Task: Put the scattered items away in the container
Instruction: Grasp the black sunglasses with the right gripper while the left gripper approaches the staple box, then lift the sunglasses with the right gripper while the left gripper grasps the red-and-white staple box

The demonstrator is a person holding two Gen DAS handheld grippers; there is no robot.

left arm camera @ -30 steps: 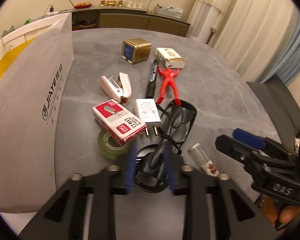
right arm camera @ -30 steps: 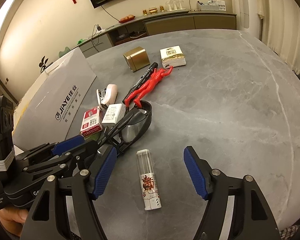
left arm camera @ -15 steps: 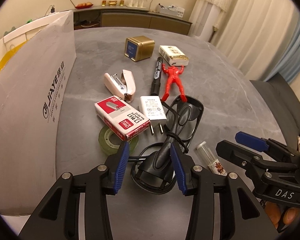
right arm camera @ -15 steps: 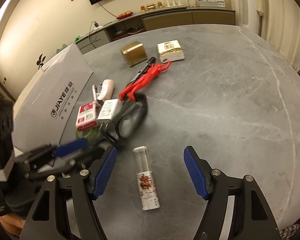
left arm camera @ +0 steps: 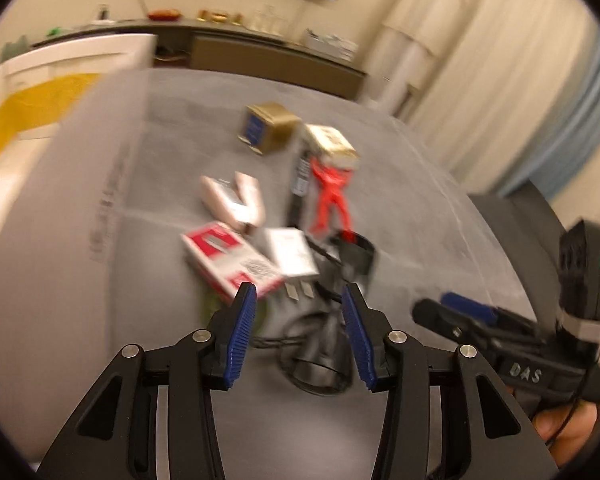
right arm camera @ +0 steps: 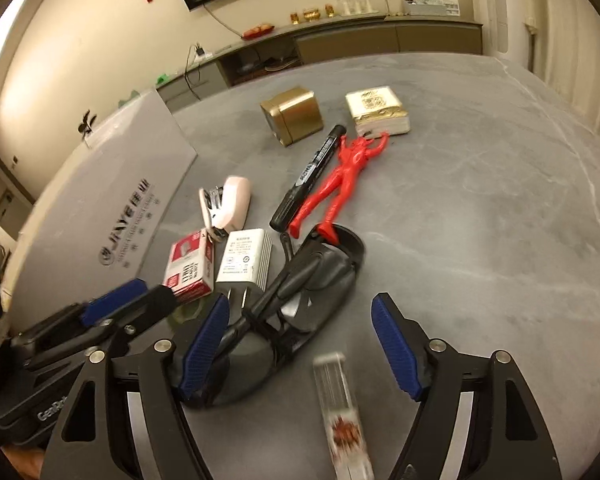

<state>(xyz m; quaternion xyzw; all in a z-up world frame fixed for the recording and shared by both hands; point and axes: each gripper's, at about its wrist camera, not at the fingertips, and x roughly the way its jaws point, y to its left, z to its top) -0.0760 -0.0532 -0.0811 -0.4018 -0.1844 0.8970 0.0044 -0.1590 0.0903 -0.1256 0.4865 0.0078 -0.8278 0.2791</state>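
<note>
The left tool [left arm camera: 298, 334] stood released, its blue pads spread with nothing between them, poised above the near end of the black sunglasses [left arm camera: 320, 354]. The right tool [right arm camera: 300, 346] was likewise spread wide and empty, with the small clear tube [right arm camera: 344, 408] lying on the grey worktop [right arm camera: 480, 220] between its fingers and the sunglasses touching its left finger.

None of the scattered items had reached the container: the white box [right arm camera: 112, 196] stood at the left of the worktop, and its interior was not visible from the right wrist view. The rest lay in a tight cluster beside it: stapler [right arm camera: 226, 202], red staple box [right arm camera: 188, 266], white charger [right arm camera: 246, 260], black marker [right arm camera: 308, 176], red figure [right arm camera: 340, 180], gold tin [right arm camera: 294, 116] and tissue packet [right arm camera: 378, 114].

The chief risk was probably crowding. The two tools sat close together over the same corner of the pile, so a careless descent could have knocked them against each other. The sunglasses overlapped the charger's prongs and touched the figure's feet, so lifting them might have dragged neighbours along. The tube, round and smooth, would likely have rolled away or squirted from a pinch placed off its middle. The left view was smeared by motion, so a grasp made at that speed might well have missed.
</note>
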